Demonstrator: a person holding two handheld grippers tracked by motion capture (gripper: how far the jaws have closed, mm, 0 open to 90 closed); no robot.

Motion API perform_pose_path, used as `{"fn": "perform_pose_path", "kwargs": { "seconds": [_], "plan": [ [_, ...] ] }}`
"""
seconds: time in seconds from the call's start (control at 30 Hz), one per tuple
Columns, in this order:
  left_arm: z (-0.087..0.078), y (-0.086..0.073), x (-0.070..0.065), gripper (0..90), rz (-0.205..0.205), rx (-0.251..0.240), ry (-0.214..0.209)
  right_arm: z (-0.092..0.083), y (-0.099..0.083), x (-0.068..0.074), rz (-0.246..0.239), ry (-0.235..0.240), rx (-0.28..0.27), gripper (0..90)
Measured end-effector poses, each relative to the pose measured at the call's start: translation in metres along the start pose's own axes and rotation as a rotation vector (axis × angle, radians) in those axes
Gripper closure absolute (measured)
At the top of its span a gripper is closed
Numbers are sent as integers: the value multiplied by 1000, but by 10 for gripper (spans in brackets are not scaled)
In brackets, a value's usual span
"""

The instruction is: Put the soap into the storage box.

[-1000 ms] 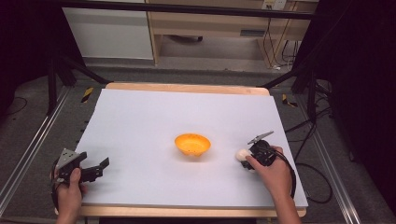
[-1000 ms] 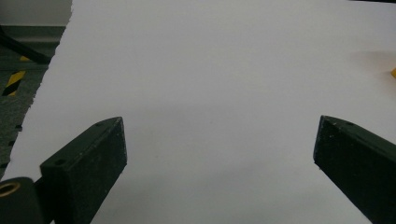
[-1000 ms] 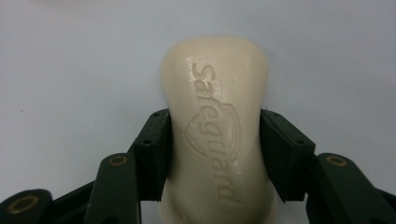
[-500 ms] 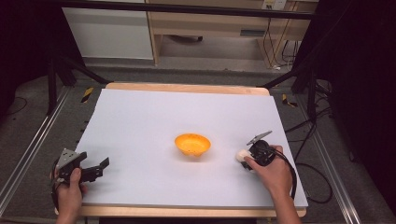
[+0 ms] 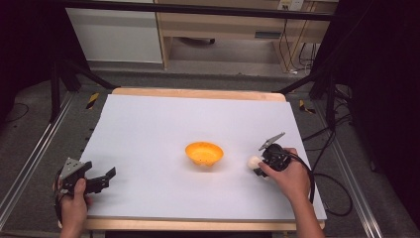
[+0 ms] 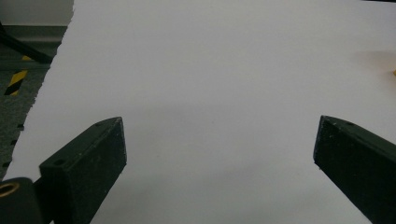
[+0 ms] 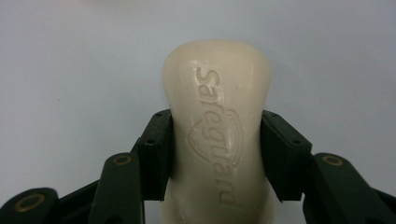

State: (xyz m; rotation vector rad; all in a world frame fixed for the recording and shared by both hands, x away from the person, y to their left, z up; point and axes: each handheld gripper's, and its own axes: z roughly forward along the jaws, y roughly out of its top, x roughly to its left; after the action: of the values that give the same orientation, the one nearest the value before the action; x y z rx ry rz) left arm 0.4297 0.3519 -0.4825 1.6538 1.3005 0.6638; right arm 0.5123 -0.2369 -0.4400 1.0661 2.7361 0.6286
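A cream bar of soap (image 7: 217, 135) with a raised brand name lies between the jaws of my right gripper (image 7: 216, 151), and both pads press on its sides. In the high view that soap (image 5: 254, 161) shows as a pale lump at the tip of the right gripper (image 5: 258, 164), just right of an orange bowl (image 5: 204, 152) at the table's middle. My left gripper (image 5: 101, 179) rests at the front left corner, held by a hand. Its jaws stand wide apart over bare white tabletop (image 6: 215, 93), with nothing between them.
The white table surface (image 5: 163, 124) has a wooden rim at the back and front. Dark floor and metal rails run along both sides. A cable (image 5: 337, 198) trails from the right gripper off the table's right edge.
Nothing has visibly moved; both hands and the bowl stay where they were.
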Motion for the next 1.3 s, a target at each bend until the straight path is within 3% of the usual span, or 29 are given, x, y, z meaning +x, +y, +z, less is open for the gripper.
{"fn": "perform_pose_path", "kwargs": {
  "seconds": [0.17, 0.2, 1.03, 1.3],
  "plan": [
    [0, 0, 0, 20, 0, 0, 0, 2, 10, 2, -39, 21, 6, 492],
    [0, 0, 0, 20, 4, 0, 1, 2, 15, 3, -66, 24, 8, 492],
    [0, 0, 0, 20, 1, -1, -1, -3, 66, 14, -221, 53, -17, 492],
    [0, 0, 0, 20, 2, -2, -1, -1, 79, 19, -317, 74, -30, 491]
  ]
}}
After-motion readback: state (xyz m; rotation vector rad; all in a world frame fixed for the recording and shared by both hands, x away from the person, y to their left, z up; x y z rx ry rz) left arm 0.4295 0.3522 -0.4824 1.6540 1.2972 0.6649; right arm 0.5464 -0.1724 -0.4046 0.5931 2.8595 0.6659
